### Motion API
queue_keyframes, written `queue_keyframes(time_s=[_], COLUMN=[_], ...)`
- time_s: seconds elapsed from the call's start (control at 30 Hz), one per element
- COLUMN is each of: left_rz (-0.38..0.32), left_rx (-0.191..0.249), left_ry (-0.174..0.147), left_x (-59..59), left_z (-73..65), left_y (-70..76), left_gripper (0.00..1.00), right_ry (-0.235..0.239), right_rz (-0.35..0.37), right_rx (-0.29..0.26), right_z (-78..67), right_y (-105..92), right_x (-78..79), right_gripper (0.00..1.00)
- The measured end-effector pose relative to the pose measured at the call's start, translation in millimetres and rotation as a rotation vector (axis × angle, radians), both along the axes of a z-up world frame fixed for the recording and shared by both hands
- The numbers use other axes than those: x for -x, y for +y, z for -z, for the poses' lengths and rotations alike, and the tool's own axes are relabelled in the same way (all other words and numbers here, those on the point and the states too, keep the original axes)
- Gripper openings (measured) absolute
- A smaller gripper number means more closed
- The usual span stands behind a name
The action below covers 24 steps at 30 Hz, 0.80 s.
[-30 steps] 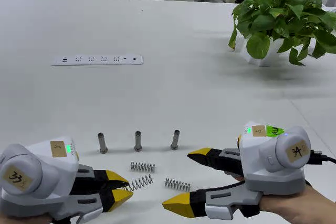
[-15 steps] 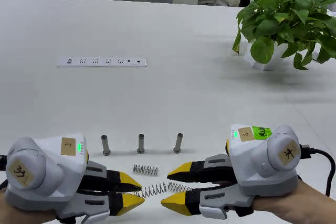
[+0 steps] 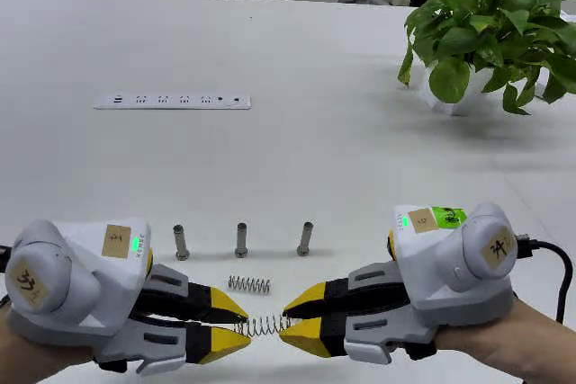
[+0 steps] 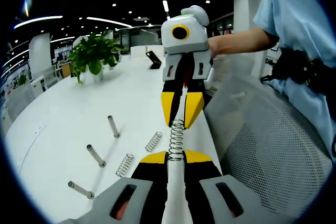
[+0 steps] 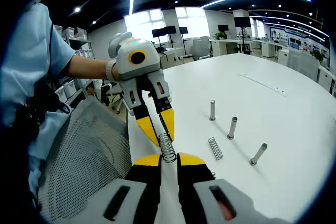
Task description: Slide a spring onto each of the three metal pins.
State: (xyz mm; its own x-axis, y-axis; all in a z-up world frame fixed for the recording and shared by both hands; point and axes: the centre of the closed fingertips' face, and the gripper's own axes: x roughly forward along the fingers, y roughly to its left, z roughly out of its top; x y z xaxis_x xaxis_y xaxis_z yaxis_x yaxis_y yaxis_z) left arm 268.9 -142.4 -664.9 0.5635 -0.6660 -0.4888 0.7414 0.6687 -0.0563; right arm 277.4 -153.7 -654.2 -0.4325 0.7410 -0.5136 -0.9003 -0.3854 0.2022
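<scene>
Three upright metal pins (image 3: 180,242) (image 3: 241,239) (image 3: 305,237) stand in a row on the white table. One spring (image 3: 265,323) hangs level just above the table between both grippers. My left gripper (image 3: 241,324) is shut on its left end, and my right gripper (image 3: 288,319) has closed on its right end. In the left gripper view my own jaws (image 4: 173,157) pinch the spring (image 4: 177,139), with the right gripper (image 4: 180,121) facing them. Two loose springs (image 4: 155,141) (image 4: 125,164) lie beside the pins (image 4: 95,156). In the right gripper view the held spring (image 5: 167,147) runs to the left gripper (image 5: 163,132).
A white power strip (image 3: 171,102) lies flat further back on the table. A potted green plant (image 3: 486,24) stands at the back right. One loose spring (image 3: 249,284) lies just in front of the middle pin. A mesh chair (image 5: 84,156) is beside the table's edge.
My left gripper has lifted one spring off the table. The right gripper has moved left towards it, and its jaws have gone from wide open to closed on the spring's free end.
</scene>
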Motion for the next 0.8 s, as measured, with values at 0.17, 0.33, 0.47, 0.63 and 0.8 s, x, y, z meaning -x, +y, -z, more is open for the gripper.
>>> queue_keyframes(time_s=[0.17,0.33,0.47,0.63,0.8], left_rz=[-0.018,-0.024,-0.028,-0.036,-0.038], left_rx=[0.014,0.008,0.006,0.008,0.01], left_ry=[0.013,0.029,0.039,0.049,0.058], left_x=[-0.3,-1.1,-1.9,-3.2,-4.2], left_z=[-0.9,0.5,2.9,4.8,7.6], left_y=[-2.8,-7.9,-8.4,-8.9,-9.1], left_gripper=[0.1,0.1,0.1,0.1,0.09], right_ry=[-0.018,-0.059,-0.088,-0.112,-0.128], right_rz=[-0.01,-0.035,-0.056,-0.066,-0.077], right_rx=[0.007,0.014,0.016,0.011,0.006], right_z=[-2.7,-7.6,-11.6,-15.1,-18.0], right_y=[-0.7,0.8,2.8,6.5,10.6], right_x=[0.7,2.9,5.5,6.6,8.9], right_gripper=[0.12,0.12,0.12,0.12,0.12])
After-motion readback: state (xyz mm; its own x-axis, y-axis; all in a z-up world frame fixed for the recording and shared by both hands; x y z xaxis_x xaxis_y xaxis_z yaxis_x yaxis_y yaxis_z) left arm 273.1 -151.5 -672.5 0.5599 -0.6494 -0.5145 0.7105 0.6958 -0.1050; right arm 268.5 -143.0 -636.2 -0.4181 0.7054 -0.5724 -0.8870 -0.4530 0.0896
